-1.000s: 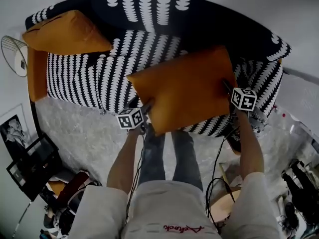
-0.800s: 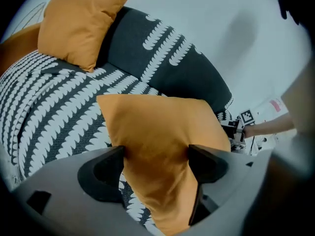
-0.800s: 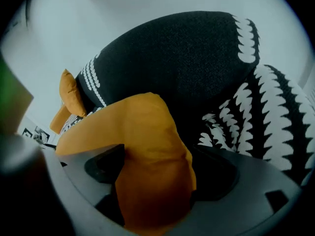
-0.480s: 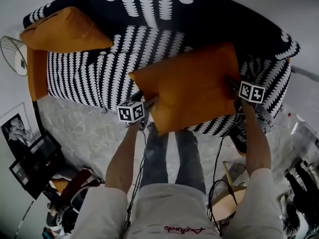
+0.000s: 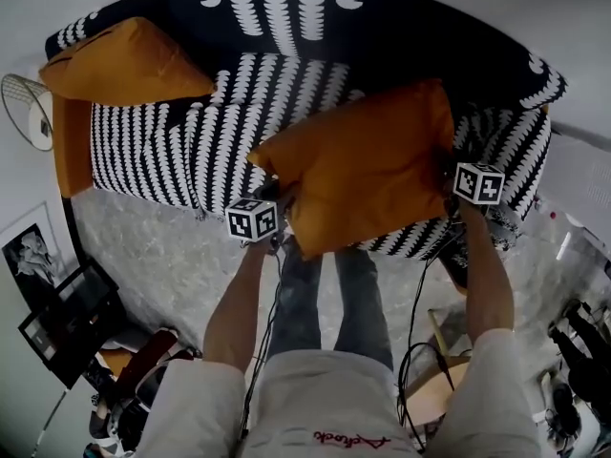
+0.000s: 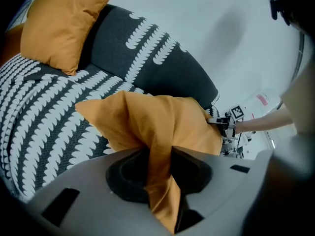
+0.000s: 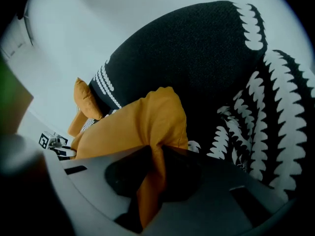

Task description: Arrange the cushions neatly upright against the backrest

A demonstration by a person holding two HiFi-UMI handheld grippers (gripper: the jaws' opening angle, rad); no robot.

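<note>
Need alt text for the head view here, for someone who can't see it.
Seen from above, a person's left gripper and right gripper pinch opposite edges of an orange cushion over a black-and-white patterned sofa, their jaws having just closed on the fabric. A second orange cushion sits at the sofa's left end.

Between left gripper (image 5: 284, 197) and right gripper (image 5: 445, 166): near cushion (image 5: 368, 165), an edge fold pinched in each pair of jaws, which have just been closing on it. Ahead of both grippers: sofa seat (image 5: 162, 146), then backrest (image 5: 401, 41). Far cushion (image 5: 124, 60) well left of left gripper, leaning on backrest at the sofa's end. Floor (image 5: 153, 256) behind the grippers.
</note>
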